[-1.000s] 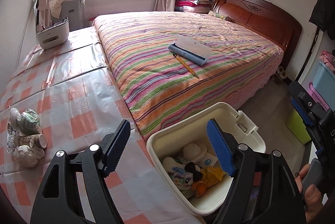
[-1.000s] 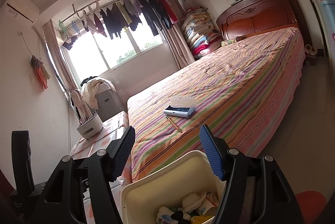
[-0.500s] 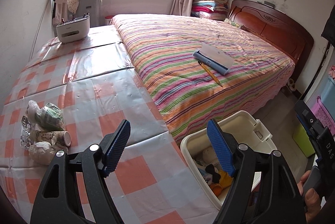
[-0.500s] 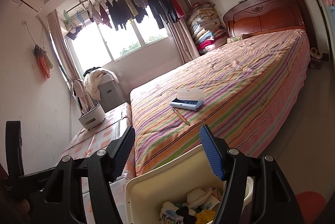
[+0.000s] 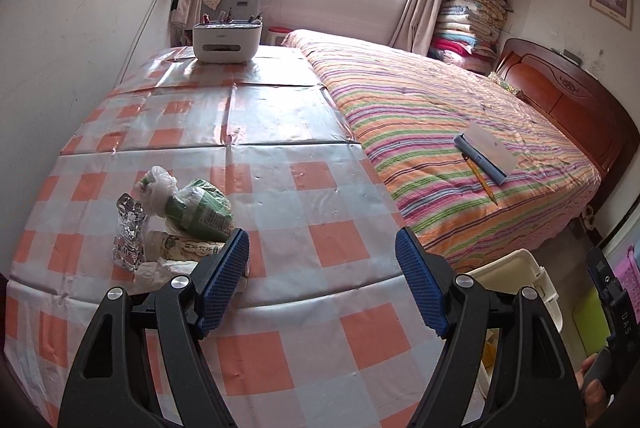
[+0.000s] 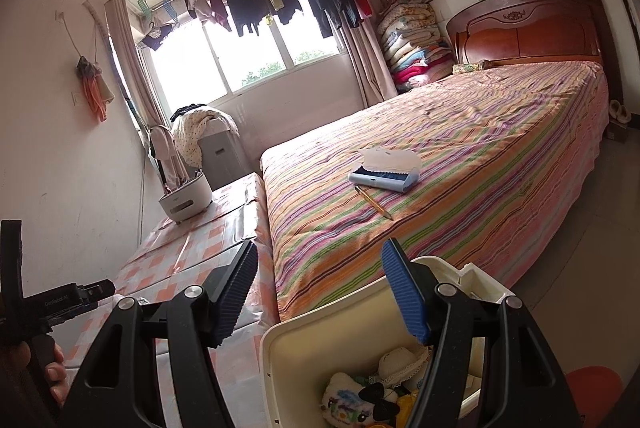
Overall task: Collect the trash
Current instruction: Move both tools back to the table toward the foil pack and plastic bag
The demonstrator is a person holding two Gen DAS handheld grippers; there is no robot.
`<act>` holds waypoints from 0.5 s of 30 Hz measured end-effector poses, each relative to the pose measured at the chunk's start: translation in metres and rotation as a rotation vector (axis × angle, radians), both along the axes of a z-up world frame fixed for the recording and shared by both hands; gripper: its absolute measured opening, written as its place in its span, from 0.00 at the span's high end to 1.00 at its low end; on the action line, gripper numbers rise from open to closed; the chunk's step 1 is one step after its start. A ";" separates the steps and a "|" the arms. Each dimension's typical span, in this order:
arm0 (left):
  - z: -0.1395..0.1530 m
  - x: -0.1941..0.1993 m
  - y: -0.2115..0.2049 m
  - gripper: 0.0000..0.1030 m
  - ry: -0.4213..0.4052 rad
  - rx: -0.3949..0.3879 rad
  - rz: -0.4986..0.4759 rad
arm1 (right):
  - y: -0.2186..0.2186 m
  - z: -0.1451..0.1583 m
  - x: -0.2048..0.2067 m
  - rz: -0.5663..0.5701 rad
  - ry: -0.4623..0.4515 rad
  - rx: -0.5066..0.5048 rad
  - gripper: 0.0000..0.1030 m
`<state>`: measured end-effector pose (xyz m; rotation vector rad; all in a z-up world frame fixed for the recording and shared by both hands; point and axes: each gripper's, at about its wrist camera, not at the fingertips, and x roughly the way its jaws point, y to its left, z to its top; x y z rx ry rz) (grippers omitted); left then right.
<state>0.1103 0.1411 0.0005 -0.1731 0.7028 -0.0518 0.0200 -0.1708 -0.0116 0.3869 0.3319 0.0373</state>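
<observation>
Lying (image 5: 176, 224) heaped at the near left of the orange-and-white checked plastic tablecloth (image 5: 280, 132): crumpled silver foil, a green packet in clear film, a printed paper cup on its side and a white wad, all touching. Hovered just right of that heap, over the cloth: the black left gripper with blue ribbed pads (image 5: 322, 280), jaws wide apart, nothing between them. Stood beside the table's end, below the striped bedspread (image 6: 460, 164): an open cream plastic bin (image 6: 304, 344), with soft toys and scraps inside. Hung above that bin's rim: the matching right gripper (image 6: 320, 292), jaws apart and empty.
</observation>
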 end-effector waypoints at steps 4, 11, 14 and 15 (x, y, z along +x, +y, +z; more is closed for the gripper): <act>-0.001 -0.003 0.037 0.27 0.000 -0.019 0.080 | 0.012 -0.002 0.005 0.030 0.016 -0.009 0.39; -0.009 -0.004 0.098 0.27 0.025 -0.055 0.205 | 0.032 -0.004 0.010 0.077 0.027 -0.036 0.39; -0.015 -0.001 0.121 0.27 0.044 -0.079 0.244 | 0.040 -0.006 0.013 0.093 0.035 -0.048 0.39; -0.018 0.000 0.129 0.27 0.052 -0.094 0.255 | 0.042 -0.007 0.014 0.099 0.040 -0.049 0.39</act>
